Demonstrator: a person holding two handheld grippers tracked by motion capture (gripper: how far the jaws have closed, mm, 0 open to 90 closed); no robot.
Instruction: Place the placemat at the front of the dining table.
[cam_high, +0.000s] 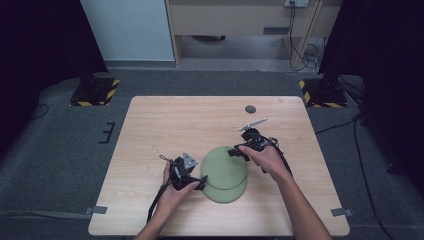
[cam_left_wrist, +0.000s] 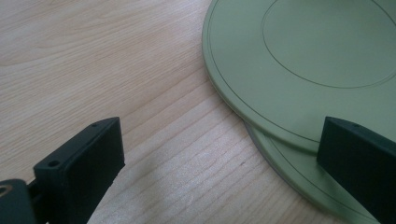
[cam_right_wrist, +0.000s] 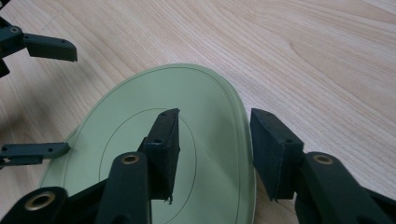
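Left gripper (cam_high: 202, 181), held in the person's left hand (cam_high: 172, 192) near the table's front edge, sits at the left rim of the green plates with its jaws spread wide. In the left gripper view 1 jaw hangs over bare wood and the other over the plates' edge; neither pad presses on anything.

Just beyond it lie 2 green plates, stacked slightly askew on the wooden table (cam_high: 150, 125). The upper plate (cam_high: 224, 166) is shifted away from the person, so the lower plate (cam_high: 227, 195) peeks out as a crescent on the near side. In the left gripper view the upper plate (cam_left_wrist: 322, 60) overlaps the lower plate (cam_left_wrist: 299, 179), whose rim shows beneath it.

Right gripper (cam_high: 234, 152), in the person's right hand (cam_high: 267, 159), reaches the upper plate's far right rim. In the right gripper view its jaws straddle that rim at a middling gap: 1 jaw stands over the plate's face, the other outside the edge over the wood. I see space between the pads and the rim, so no grip shows. The left gripper's jaws appear at that view's left edge.

Farther back on the table lie a small grey metal piece (cam_high: 253, 123) and, beyond it, a dark round spot (cam_high: 250, 109).
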